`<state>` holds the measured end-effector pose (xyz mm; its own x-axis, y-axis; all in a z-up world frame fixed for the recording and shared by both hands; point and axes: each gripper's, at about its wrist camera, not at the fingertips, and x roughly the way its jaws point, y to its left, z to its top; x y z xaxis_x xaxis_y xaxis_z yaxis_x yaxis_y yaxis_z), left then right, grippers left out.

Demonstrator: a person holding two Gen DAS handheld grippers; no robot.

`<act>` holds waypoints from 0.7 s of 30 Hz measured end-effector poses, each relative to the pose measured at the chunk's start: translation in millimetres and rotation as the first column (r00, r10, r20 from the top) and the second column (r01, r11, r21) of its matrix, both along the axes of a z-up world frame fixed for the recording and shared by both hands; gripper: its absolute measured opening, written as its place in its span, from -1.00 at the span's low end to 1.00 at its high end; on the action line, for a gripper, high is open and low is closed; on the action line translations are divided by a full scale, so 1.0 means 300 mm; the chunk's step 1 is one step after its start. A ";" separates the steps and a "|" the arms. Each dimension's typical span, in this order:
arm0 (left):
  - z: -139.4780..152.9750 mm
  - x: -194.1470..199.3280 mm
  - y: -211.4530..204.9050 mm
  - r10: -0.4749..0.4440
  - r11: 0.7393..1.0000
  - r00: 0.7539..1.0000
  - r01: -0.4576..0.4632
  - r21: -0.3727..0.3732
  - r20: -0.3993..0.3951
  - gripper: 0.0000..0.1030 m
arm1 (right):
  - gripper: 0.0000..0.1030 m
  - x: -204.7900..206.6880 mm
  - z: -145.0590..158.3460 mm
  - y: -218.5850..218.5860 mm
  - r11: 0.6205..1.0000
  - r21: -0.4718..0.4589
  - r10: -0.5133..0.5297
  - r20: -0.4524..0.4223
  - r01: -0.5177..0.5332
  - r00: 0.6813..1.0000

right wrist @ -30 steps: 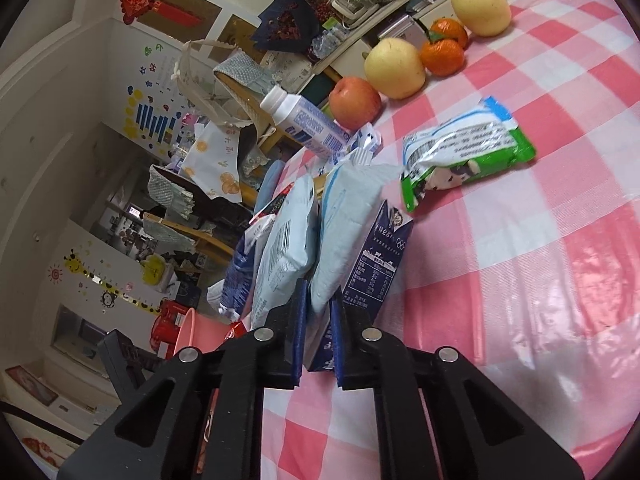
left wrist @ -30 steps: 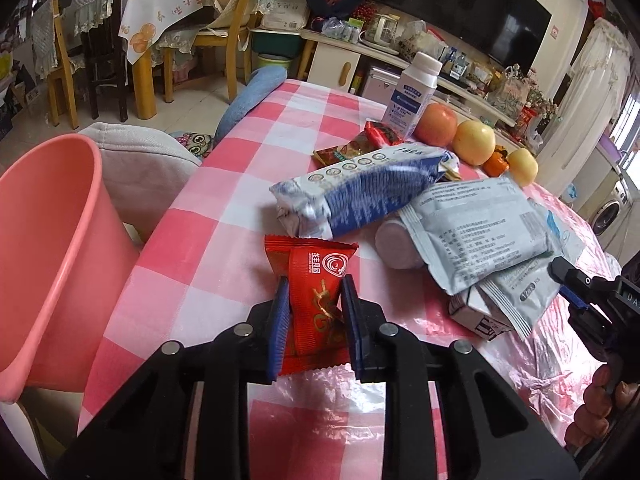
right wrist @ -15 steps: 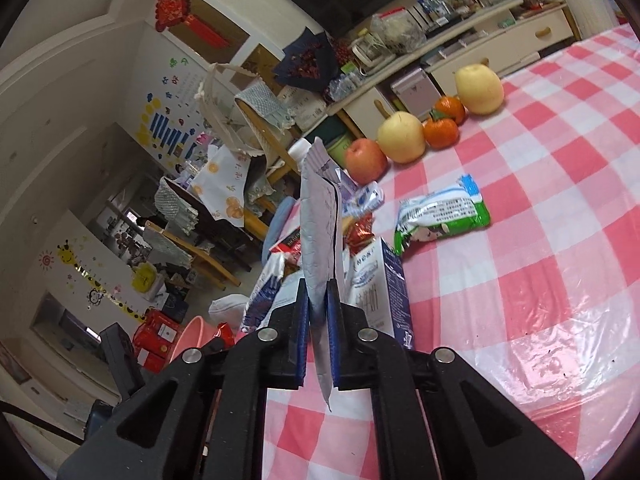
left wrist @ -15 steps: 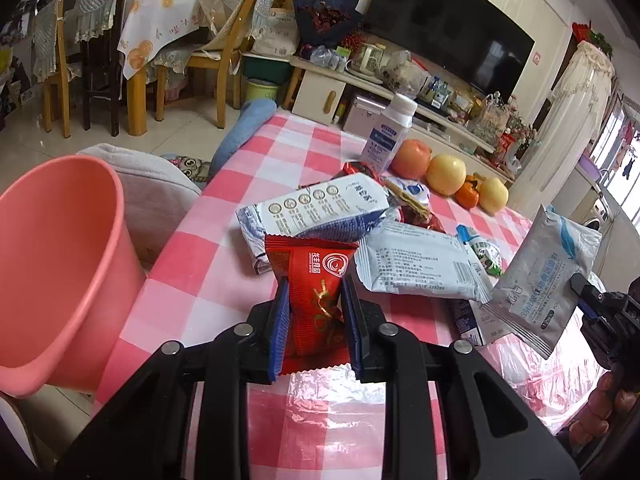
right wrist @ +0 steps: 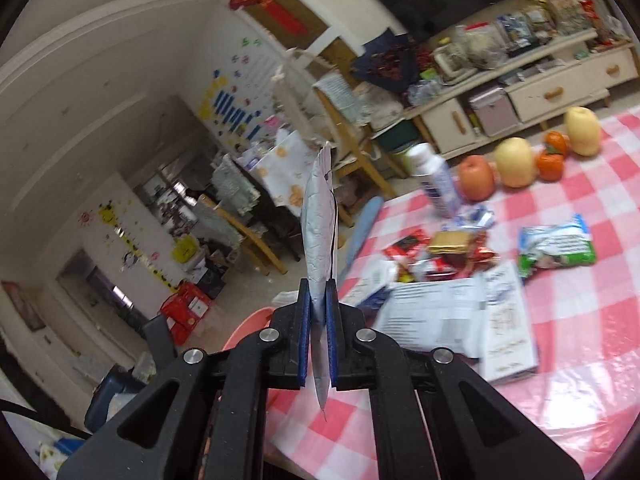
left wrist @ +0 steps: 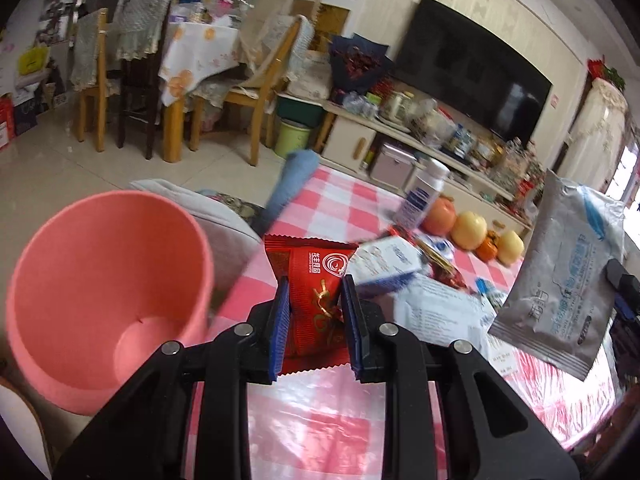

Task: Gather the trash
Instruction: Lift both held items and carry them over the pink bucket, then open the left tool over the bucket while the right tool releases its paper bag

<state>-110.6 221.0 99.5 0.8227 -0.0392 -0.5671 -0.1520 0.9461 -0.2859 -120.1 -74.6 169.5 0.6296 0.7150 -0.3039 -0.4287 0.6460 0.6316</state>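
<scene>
Left wrist, left tool [left wrist: 315, 326] clamping glossy red wrapper [left wrist: 316, 292], right tool [right wrist: 319, 334] pinching silver pouch [right wrist: 319, 236]

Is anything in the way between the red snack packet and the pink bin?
Nothing visible. The red snack packet, clamped in the left hand-held gripper, hangs just right of the pink bin in the left wrist view, and the bin's open mouth faces it with only air between.
</scene>
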 end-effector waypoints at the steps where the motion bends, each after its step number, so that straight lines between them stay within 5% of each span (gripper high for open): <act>1: 0.005 -0.005 0.022 0.025 1.000 1.000 -0.025 0.001 0.005 -0.48 | -0.84 0.007 0.014 0.050 1.000 -0.004 0.028 0.003 -0.028 1.000; 5: 0.017 -0.034 0.140 0.188 0.982 0.982 -0.188 0.013 0.024 -0.48 | -0.84 0.039 0.043 0.260 0.991 -0.030 0.128 0.016 -0.128 0.992; 10: -0.003 -0.067 0.332 0.388 0.920 0.922 -0.388 -0.056 -0.015 -0.48 | -0.84 0.084 0.028 0.540 0.968 -0.077 0.239 0.001 -0.238 0.971; 17: -0.024 -0.096 0.479 0.513 0.849 0.857 -0.515 -0.114 -0.053 -0.46 | -0.83 0.143 -0.074 0.833 0.935 -0.135 0.318 -0.086 -0.328 0.944; 21: -0.027 -0.083 0.483 0.534 0.839 0.844 -0.537 -0.087 -0.060 -0.03 | -0.74 0.124 -0.123 0.927 0.910 -0.244 0.319 -0.105 -0.336 0.942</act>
<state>-135.4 365.8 91.5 0.7129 0.3462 -0.6098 -0.6374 0.6825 -0.3577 -83.0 203.5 132.5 0.3477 0.7711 -0.5335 -0.6094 0.6182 0.4964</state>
